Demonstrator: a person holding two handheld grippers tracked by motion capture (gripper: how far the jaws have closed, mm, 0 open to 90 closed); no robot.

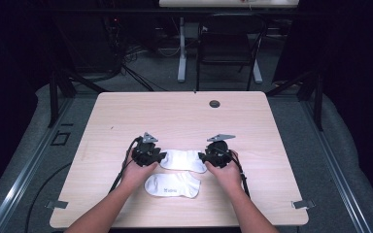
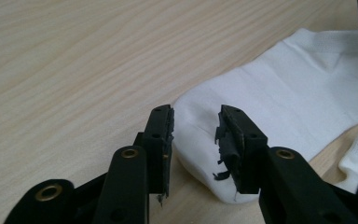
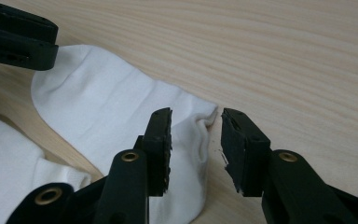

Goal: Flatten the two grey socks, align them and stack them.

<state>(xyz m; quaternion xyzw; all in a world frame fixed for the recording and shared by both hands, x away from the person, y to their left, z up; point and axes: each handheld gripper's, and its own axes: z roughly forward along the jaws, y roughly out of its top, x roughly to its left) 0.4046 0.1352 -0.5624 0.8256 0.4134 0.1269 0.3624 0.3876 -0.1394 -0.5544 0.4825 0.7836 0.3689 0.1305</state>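
Nearest the person, a second white sock (image 1: 172,185) lies flat on the wooden table (image 1: 184,114). Just beyond it lies the white ankle sock (image 1: 183,159), between both grippers. The left gripper (image 2: 196,140) stands spread around its toe end, the right gripper (image 3: 196,140) spread over its cuff, neither pinching.
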